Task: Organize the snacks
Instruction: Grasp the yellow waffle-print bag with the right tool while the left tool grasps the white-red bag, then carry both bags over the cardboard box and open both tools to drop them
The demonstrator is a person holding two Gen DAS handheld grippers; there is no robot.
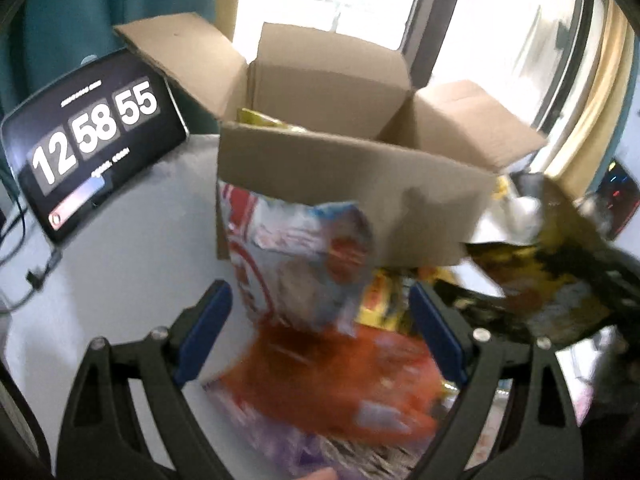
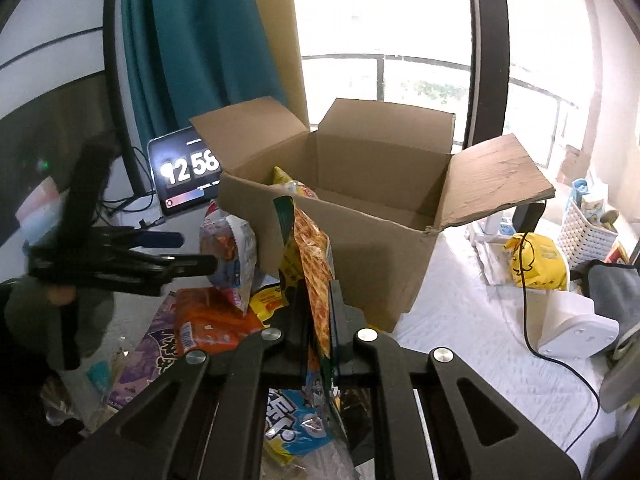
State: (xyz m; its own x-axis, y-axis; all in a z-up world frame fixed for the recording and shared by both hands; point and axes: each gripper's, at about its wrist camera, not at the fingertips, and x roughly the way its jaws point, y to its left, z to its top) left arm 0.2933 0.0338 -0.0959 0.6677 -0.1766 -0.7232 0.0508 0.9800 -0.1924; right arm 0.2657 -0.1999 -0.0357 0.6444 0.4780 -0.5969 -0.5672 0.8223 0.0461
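An open cardboard box (image 1: pixel 352 184) (image 2: pixel 360 248) stands on the white table with a yellow packet (image 2: pixel 288 182) inside. My right gripper (image 2: pixel 316 292) is shut on a yellow and orange snack bag (image 2: pixel 312 264), held upright in front of the box's near wall. That bag shows blurred at the right of the left wrist view (image 1: pixel 532 280). My left gripper (image 1: pixel 322 320) (image 2: pixel 196 252) stands open, blue pads wide apart. A white, red and blue snack bag (image 1: pixel 300 256) (image 2: pixel 232 256) leans on the box between them, untouched by the pads.
An orange bag (image 1: pixel 340 380) (image 2: pixel 212 320), a purple packet (image 2: pixel 156 356) and a blue one (image 2: pixel 292 420) lie before the box. A tablet clock (image 1: pixel 92 140) stands at the back left. A yellow plastic bag (image 2: pixel 536 260), a white basket (image 2: pixel 588 236) and a white cabled stand (image 2: pixel 572 328) sit to the right.
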